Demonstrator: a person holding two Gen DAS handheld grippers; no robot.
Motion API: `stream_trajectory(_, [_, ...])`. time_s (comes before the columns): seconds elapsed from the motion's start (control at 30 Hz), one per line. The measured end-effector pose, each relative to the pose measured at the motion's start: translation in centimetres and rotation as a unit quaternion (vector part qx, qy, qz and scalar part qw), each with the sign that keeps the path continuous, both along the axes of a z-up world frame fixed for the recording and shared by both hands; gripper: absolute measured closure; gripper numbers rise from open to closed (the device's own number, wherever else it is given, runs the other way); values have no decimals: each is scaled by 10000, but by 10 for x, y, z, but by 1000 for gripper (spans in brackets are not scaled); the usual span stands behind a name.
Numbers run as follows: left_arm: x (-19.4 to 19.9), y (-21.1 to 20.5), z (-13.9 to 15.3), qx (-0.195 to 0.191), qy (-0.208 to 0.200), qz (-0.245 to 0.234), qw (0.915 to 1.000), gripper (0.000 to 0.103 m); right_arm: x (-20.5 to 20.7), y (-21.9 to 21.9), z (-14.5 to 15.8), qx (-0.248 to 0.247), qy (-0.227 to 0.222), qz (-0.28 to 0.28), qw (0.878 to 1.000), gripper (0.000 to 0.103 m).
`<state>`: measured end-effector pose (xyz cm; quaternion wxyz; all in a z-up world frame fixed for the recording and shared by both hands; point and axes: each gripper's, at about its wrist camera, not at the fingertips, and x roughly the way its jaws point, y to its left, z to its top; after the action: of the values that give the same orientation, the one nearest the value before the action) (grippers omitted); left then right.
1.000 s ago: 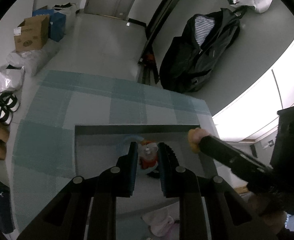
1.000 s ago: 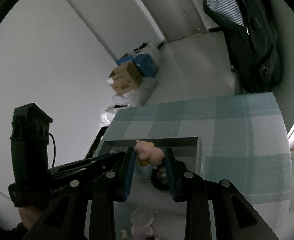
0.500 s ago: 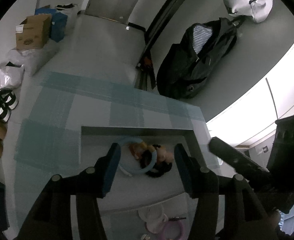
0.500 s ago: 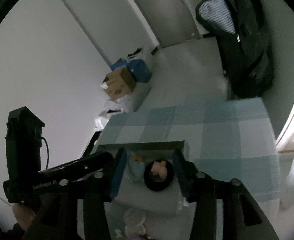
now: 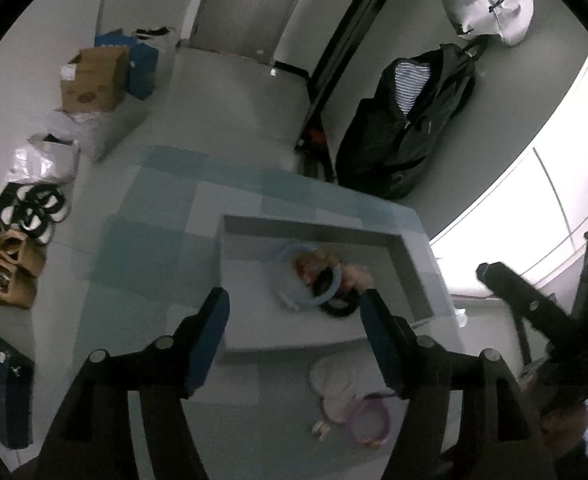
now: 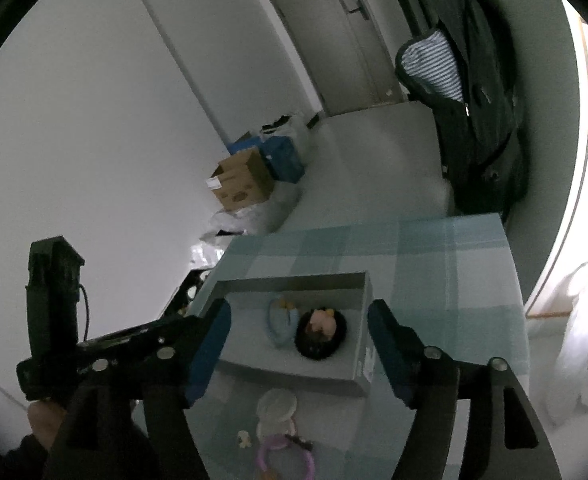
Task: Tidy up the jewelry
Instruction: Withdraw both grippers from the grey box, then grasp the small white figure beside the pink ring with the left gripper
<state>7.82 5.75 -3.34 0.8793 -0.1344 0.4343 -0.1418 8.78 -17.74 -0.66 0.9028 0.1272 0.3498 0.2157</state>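
Observation:
A grey tray sits on the checked tablecloth. Inside it lie a light blue ring, a black hair tie, a pink figure and an orange piece. My left gripper hangs above the tray's near side, jaws opening, with nothing between them. My right gripper hovers the same way, jaws opening and empty. Each gripper shows in the other's view: the right gripper, the left gripper.
In front of the tray lie a white round pouch, a purple bangle and a small clip. Beyond the table: a cardboard box, a black jacket, shoes.
Both grippers opened wide, leaving the orange piece and the pink figure in the tray. Both have drawn back and up from the tray.

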Motion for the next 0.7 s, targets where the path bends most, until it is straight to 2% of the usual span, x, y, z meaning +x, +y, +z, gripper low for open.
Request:
stream_trajectory(0.17, [-16,-8,-5,292,1,-90,9995,38,-13,-3,-3,-91,-21,-56,9999,20])
stream_trajectory(0.23, [-22,-12,-6,435,-24,-152,9989,36,-18,-4,-6,-103,-6,-80,9999,17])
stream_trajectory(0.3, [-28,-16,-9,619,-46,-193,9979,29,-23,-6,-10,-126,27,-93,9999,15])
stream_trajectory(0.4, [-34,-18,-14,711,-47,-321,9969,29,-29,-7,-17,-198,103,-124,9997,11])
stream_trajectory(0.47, [-38,-20,-21,777,41,-436,9960,29,-32,-9,-21,-211,155,-126,9996,9])
stream_trajectory(0.63, [-37,-19,-42,736,571,-668,9934,29,-39,-13,-25,-270,223,-147,9993,6])
stream_trajectory(0.7, [-37,-23,-45,849,677,-743,9913,29,-41,-14,-26,-268,231,-139,9993,5])
